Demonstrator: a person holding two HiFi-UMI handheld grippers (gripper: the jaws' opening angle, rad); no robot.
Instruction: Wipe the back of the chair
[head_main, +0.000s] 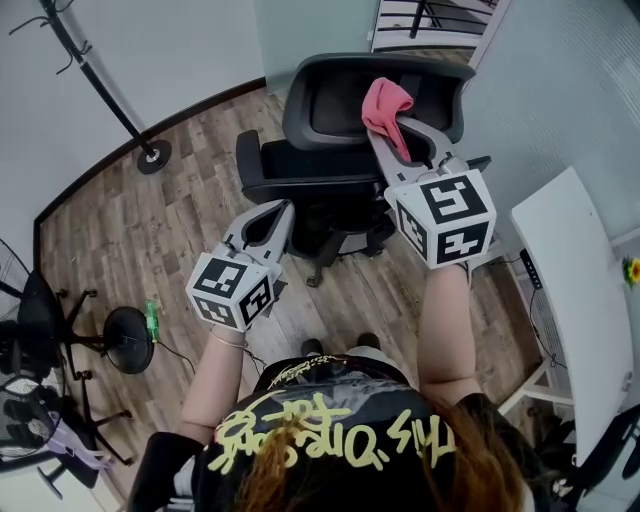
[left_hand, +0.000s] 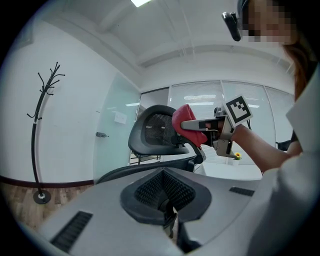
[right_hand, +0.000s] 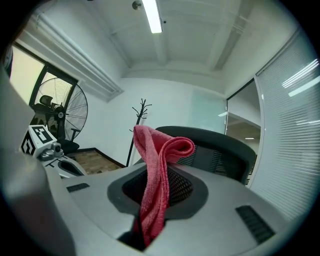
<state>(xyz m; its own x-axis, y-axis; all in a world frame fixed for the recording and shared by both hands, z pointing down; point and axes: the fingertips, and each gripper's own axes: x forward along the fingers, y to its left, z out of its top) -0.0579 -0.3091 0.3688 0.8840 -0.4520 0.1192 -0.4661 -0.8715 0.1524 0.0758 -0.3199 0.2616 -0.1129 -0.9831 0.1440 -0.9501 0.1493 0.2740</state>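
Chair back (head_main: 330, 95): black, a curved solid rim around a dark mesh panel; it stands straight ahead of the person, past both claws, with its seat turned toward them.
Right claw (right_hand: 159, 192): closed on a red cloth (head_main: 385, 100), pinched between its black ribbed pads.
Cloth look: soft towelling that rises past the tips in a folded loop.
Cloth place: in the head view it sits at the top rim of the chair back, right of the middle; I cannot tell how firmly it presses there.
Left claw (left_hand: 164, 195): jaws drawn together with nothing between them; held lower and nearer the person, short of the seat and apart from the chair back.
Seat (head_main: 290, 165): black and padded, with an armrest (head_main: 250, 160) at its left side and a base with castors beneath.
Floor (head_main: 120, 230): wood-look planks.
Coat stand (head_main: 100, 80): black, far left by the wall.
Fans (head_main: 130, 340): black, on stands, at the left.
Worktop (head_main: 580, 300): white, at the right, with a small yellow flower (head_main: 631, 270) near its edge.
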